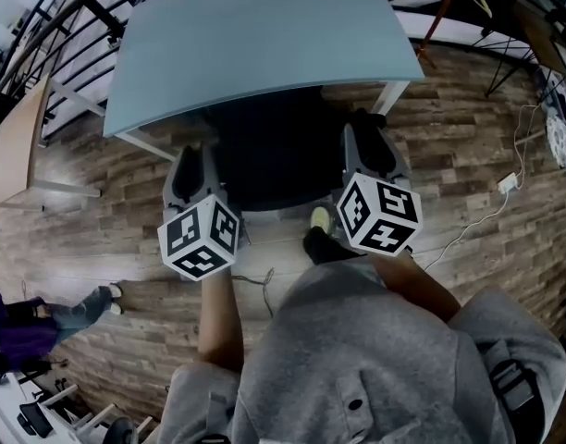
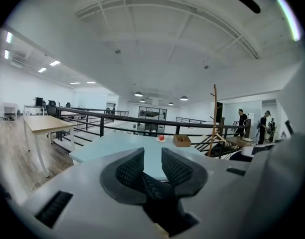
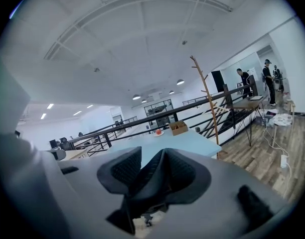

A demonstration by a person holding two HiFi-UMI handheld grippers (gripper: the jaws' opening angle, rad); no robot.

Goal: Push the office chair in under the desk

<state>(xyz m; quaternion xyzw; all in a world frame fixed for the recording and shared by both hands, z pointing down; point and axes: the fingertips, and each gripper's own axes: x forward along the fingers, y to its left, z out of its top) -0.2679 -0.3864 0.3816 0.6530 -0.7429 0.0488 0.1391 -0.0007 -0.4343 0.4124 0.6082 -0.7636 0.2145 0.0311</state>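
- Office chair (image 1: 274, 155): black, at the near edge of the counter (image 1: 255, 44). Its front goes under the light-blue top and the rest sticks out toward the person.
- Left gripper (image 1: 192, 160): on the chair's left side, marker cube facing the camera. In the left gripper view, the jaws of the left gripper (image 2: 152, 156) are closed on a strip of the chair's black mesh (image 2: 155, 188). The tips stand a little apart above it.
- Right gripper (image 1: 368, 129): on the chair's right side, roughly level with the left one. In the right gripper view, the jaws of the right gripper (image 3: 151, 153) are clamped on the chair's mesh edge (image 3: 142, 183), which runs diagonally between the pads.
- Both grippers point over the counter, slightly downward.
- Far edge of the counter: a red thing on a plate (image 2: 161, 137) with a brown box (image 2: 182, 140) just beside it.
- Beyond the counter: black railing (image 2: 92, 118) and a wooden coat stand (image 3: 205, 93).
- Wood floor (image 1: 468, 155): white cable and plug block (image 1: 507, 183) to the right, well apart from the chair.
- The person's shoe (image 1: 320, 220) shows between the two grippers, just behind the chair.
- Another person's legs (image 1: 61, 313) are at lower left, well apart from the chair.
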